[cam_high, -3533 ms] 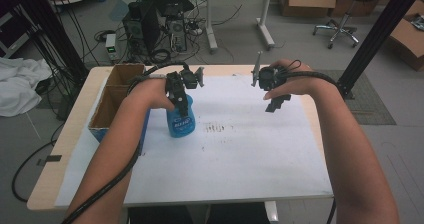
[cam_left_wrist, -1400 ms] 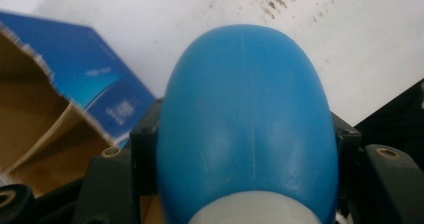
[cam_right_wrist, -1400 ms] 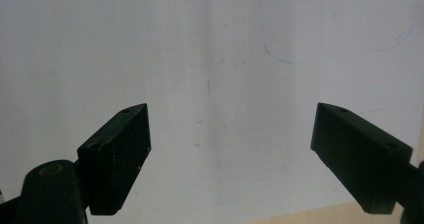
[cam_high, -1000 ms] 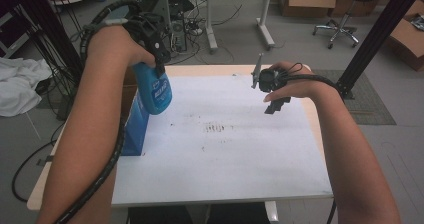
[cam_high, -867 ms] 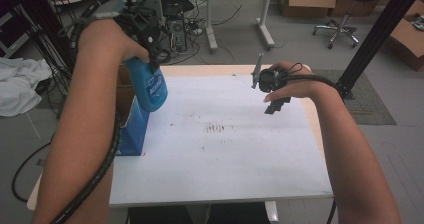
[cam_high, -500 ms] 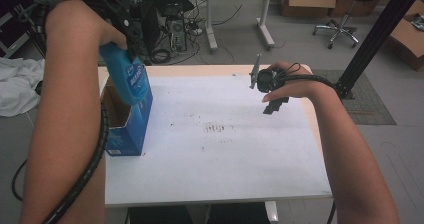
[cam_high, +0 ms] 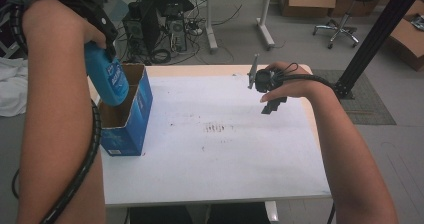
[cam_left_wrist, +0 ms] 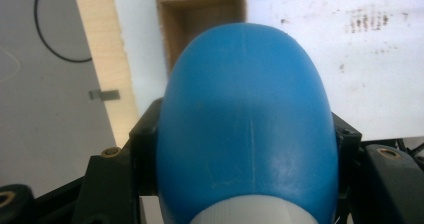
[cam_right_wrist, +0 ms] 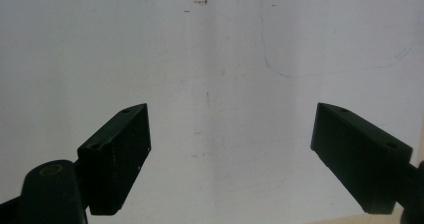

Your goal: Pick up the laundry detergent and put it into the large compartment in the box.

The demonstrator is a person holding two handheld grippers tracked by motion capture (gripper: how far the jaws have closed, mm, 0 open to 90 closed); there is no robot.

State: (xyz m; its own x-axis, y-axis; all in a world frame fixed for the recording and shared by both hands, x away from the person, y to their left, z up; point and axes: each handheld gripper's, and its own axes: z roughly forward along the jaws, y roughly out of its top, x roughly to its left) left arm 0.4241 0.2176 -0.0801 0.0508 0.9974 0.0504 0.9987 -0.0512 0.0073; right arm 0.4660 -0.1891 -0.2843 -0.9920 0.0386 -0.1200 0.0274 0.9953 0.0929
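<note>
blue bottle [cam_high: 107, 76]: upper left of high view, clamped base-down in my left gripper [cam_high: 102, 31], hanging over the open blue box [cam_high: 131, 115] | step, as I judge: lower it straight, centred between the cardboard walls, release once seated | right gripper [cam_high: 270, 96]: jaws apart, empty, above white counter [cam_high: 215, 159]

Right claw [cam_right_wrist: 230, 159] wide open, jaws well apart, nothing btwn. White worktop [cam_right_wrist: 210, 59] below w/ few dark specks. Faint blue curved line [cam_right_wrist: 300, 74] upper right.
</note>
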